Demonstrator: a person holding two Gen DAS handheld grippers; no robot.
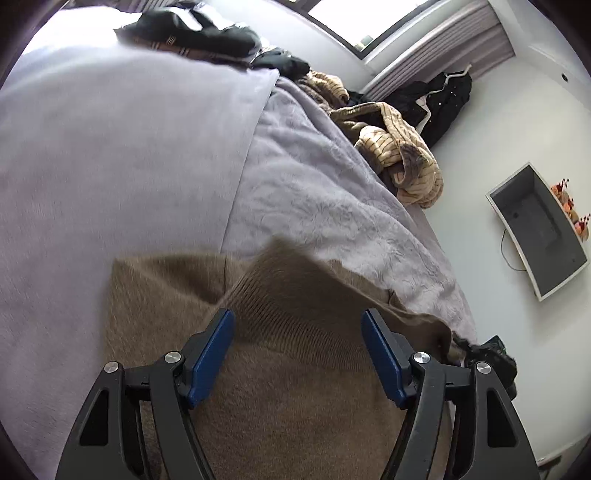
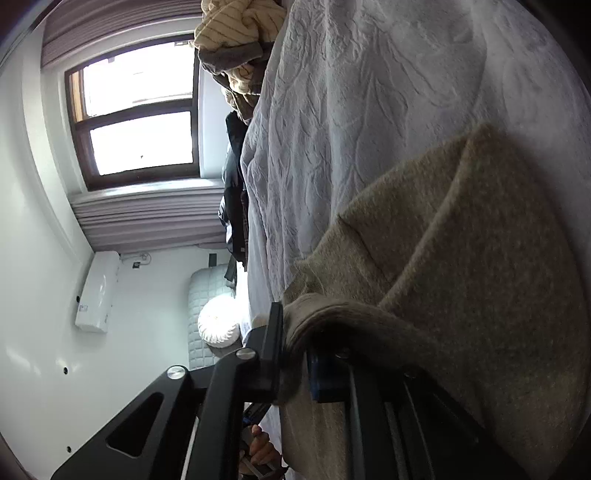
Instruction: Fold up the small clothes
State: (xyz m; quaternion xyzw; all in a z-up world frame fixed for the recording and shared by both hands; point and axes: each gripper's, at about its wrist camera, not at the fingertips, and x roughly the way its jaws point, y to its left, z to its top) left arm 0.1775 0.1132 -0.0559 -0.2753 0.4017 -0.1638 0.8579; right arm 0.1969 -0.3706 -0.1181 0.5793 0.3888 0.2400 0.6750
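1. Brown knit sweater (image 1: 295, 350) lies on the lilac bedspread (image 1: 110, 166), directly under and ahead of the left gripper (image 1: 297, 358), with one ribbed flap turned over its body just beyond the fingertips

2. Left gripper stands spread, its blue pads (image 1: 210, 358) well apart with nothing clamped between them; the knit only passes beneath, which suggests the fold on this side is already laid down and let go

3. Right gripper (image 2: 295, 354) is rolled on its side, so the bed rises like a wall beside it; a thick rolled edge of the sweater (image 2: 424, 258) drapes across its jaws

4. Its jaws are parted a little with the cloth between them, and whether the pads press on it I cannot tell

5. That edge probably sits there because this side is the last to be set flat

6. Striped beige garment (image 1: 402, 158) and dark clothes (image 1: 199, 33) lie far ahead of the left gripper, likely waiting their turn, well apart from the sweater
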